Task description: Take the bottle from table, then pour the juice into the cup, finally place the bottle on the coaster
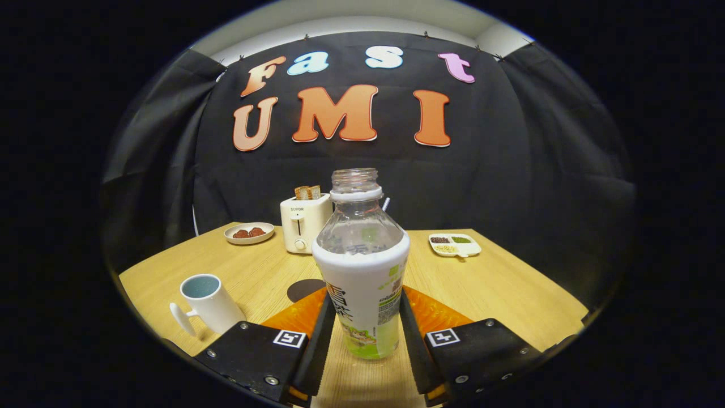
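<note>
A clear plastic bottle (362, 266) with a white printed sleeve and an open, capless neck stands upright on the light wooden table (510, 289), right between the two fingers of the gripper (365, 326). Both fingers lie against the sides of the bottle's lower body, one on each flank, so the gripper is narrowed to the bottle's width and appears to clasp it; the base of the bottle seems to rest on the tabletop. To the left of the fingers, near the table's front edge, sits a white ceramic mug (207, 303) with a bluish inside, its handle turned leftward. Just behind the bottle on its left side a dark round coaster (303, 289) lies flat on the wood, partly hidden by the left finger. Farther back stands a cream-coloured toaster (303, 224) with two slices of toast (307, 192) sticking out of the top, beside it a small round plate (249, 233) carrying reddish-brown food, and off to the right a white divided dish (454, 244) with several small portions.
</note>
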`<state>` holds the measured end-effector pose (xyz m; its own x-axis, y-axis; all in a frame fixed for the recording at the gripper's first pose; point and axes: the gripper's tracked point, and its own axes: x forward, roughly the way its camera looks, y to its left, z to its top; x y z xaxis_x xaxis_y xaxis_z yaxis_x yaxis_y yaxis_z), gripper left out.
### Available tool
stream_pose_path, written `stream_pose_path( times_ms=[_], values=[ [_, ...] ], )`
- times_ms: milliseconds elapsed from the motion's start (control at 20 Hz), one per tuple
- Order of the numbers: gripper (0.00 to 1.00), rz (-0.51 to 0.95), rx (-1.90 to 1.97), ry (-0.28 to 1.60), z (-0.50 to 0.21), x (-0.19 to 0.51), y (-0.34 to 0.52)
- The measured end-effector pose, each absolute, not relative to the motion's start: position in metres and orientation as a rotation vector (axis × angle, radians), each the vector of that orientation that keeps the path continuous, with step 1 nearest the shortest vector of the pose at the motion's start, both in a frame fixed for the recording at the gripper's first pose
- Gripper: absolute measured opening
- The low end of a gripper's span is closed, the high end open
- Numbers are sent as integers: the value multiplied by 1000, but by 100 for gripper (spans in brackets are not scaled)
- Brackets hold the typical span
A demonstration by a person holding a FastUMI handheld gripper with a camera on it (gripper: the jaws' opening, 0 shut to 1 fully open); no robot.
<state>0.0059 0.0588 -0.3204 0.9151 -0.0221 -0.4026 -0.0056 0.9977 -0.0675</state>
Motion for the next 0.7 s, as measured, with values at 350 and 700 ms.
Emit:
stream_pose_path(
  times_ms=[350, 700],
  values=[
    [61, 27, -207, 381, -308, 15, 81],
    [61, 62, -432, 337, -303, 19, 102]
  ],
)
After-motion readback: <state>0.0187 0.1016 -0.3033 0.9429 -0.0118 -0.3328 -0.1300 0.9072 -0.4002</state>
